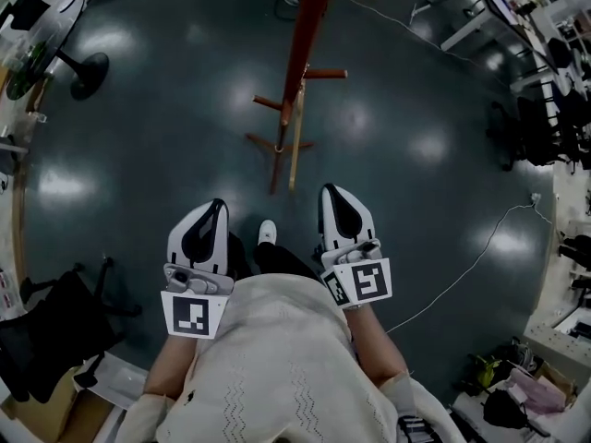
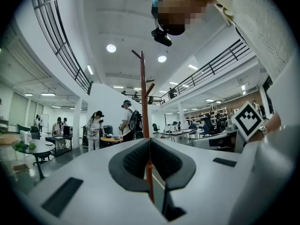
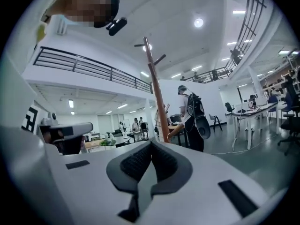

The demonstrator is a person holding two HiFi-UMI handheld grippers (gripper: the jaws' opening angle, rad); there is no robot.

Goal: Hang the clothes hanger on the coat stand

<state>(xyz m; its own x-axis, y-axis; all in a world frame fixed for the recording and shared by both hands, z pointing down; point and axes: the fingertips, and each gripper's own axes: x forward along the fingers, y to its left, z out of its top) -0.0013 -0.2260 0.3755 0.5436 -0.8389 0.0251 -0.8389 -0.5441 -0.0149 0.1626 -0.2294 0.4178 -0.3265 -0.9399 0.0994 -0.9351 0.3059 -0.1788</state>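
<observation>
I am keeping both tools clenched and empty: the left gripper (image 2: pixel 150 143) is showing its pads pressed together with only the stand's pole visible beyond them, and the right gripper (image 3: pixel 151 146) is sitting the same way, gripping nothing; the coat stand (image 1: pixel 301 67) is rising at my twelve o'clock, well apart from both tips; the clothes hanger (image 1: pixel 295 150) is, as I am judging it, already hanging low against the pole, a pale wooden bar at six o'clock of the side peg (image 1: pixel 325 74); I cannot tell whether its hook is sitting fully over a peg, and that is what is worrying me most; a shallow seat is risking a slip to the floor (image 1: pixel 157 127) if the stand gets nudged; reaching in again with closed jaws is risking a knock on the bar, setting it swinging off; the slim stand is looking easy to rock; the cable (image 1: pixel 462 275) is trailing at my four o'clock, so stepping back that way is inviting a snag.
</observation>
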